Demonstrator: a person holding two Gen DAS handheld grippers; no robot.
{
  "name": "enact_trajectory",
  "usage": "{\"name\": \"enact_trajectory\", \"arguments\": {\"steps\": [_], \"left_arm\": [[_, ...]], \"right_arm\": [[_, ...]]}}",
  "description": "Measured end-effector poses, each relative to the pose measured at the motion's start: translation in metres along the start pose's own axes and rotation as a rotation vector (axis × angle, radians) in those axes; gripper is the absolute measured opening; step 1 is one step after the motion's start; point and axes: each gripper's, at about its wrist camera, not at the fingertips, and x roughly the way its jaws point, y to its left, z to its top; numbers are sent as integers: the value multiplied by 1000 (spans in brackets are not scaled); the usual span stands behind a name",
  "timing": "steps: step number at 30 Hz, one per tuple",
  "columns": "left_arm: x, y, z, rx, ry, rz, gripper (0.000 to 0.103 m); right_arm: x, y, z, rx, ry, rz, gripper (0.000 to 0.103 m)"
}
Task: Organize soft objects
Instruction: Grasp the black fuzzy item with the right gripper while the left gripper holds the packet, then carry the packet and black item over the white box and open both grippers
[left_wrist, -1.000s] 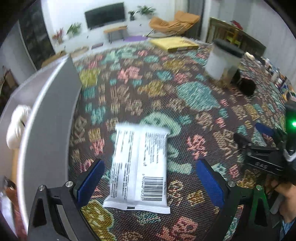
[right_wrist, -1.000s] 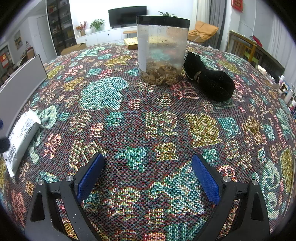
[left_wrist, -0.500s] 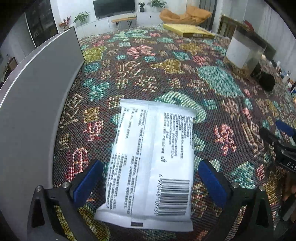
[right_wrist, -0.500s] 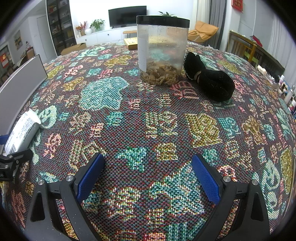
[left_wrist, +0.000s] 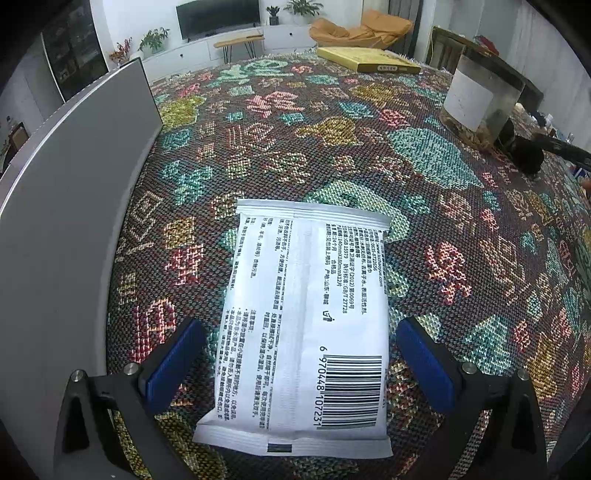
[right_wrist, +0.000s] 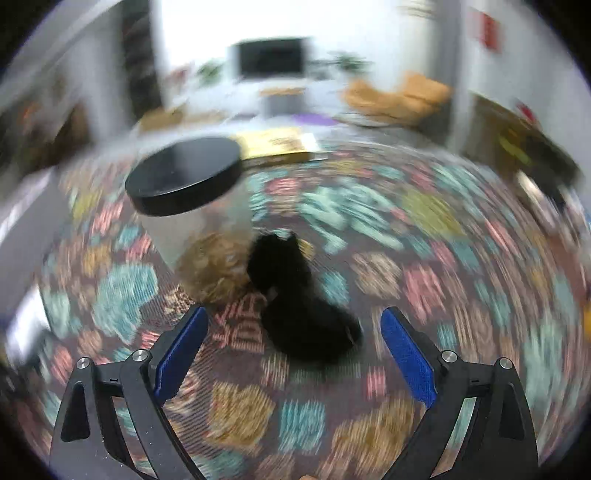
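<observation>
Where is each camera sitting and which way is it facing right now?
Left wrist: on the left tongs, angled down at a white packet lying between its open blue pads; only the tongs show.
Right wrist: on the right tongs, blurred, facing a black soft object beside a jar; only the open tongs show.
Shared: jar, black object, patterned cloth, yellow box.

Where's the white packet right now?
Left wrist view: white packet lies flat on the patterned tablecloth, between the open left gripper's fingers, grey panel beside it.
</observation>
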Motion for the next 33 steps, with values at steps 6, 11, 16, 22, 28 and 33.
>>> {"name": "enact_trajectory", "arguments": {"steps": [6,11,16,22,28,33], "left_arm": [[-8,-1,7,-5,-31,-5,65],[-20,5,13,-82,-65,-99,62],[-83,26,21,-181,-165,-218,62],[-175,89,-2,-239,-291,-146,62],[-211,184,-60,-368,-254,67,62],[-207,216,-97,-406,-187,220,70]], "right_arm": [[51,-20,12,16,171,38,27],[11,-63,33,287,49,24,27],[-71,-23,83,199,-107,24,27],[-139,136,108,47,-134,337,27],[-150,323,102,-35,-36,681,27],[-131,417,91,-120,7,690,86]]}}
